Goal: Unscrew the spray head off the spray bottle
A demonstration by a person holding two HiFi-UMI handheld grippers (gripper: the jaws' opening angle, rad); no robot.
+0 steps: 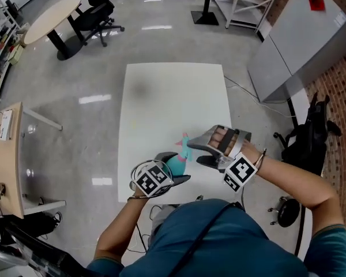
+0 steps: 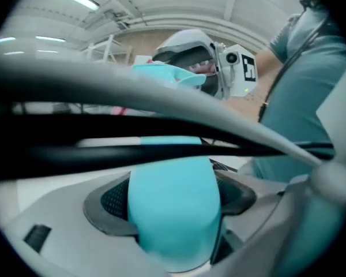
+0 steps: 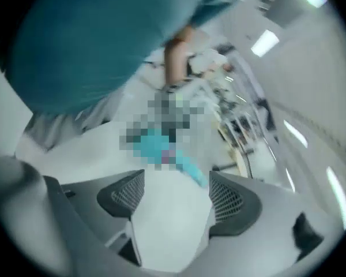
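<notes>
A person in a teal shirt stands at the near edge of a white desk (image 1: 173, 97), seen from above, with a gripper in each hand. The left gripper (image 1: 172, 169) is over the desk's near edge and pinches a teal spray bottle (image 2: 173, 212); in the left gripper view its dark pads press against both sides of the bottle's round body. The bottle is held clear of the desk top, tilted, with its spray head (image 1: 185, 145) pointing toward the middle of the desk; the head is teal with a pink tip and sits on the bottle's neck. The right gripper (image 3: 176, 186) hangs over the near right part of the desk, just beside the spray head. Its jaws are spread wide with only the bare desk top between them, and the bottle lies beyond their tips – partly blurred in that view. A black office chair (image 1: 98, 10) and a round table (image 1: 49, 19) stand on the shiny grey floor beyond the desk's far left corner.
</notes>
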